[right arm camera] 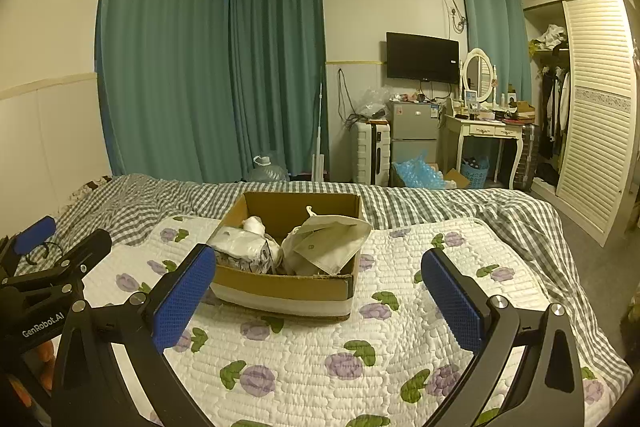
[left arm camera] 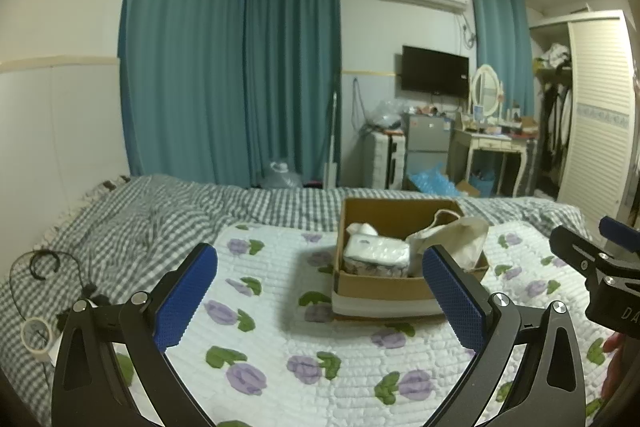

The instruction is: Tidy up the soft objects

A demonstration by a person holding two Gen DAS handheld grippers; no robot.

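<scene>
I see my brown box point(right arm camera: 288, 287) open on the flowery blanket; a cream cloth bag point(right arm camera: 328, 247) and a soft white pack point(right arm camera: 240, 247) lie inside it.

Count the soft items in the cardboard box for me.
3 visible: a white plastic-wrapped pack at the box's left front, a small white bundle behind it, and a beige cloth bag on the right. More may lie underneath.

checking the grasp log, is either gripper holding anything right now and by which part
Nothing is held. The left gripper and right gripper are both open and empty, short of the cardboard box.
</scene>
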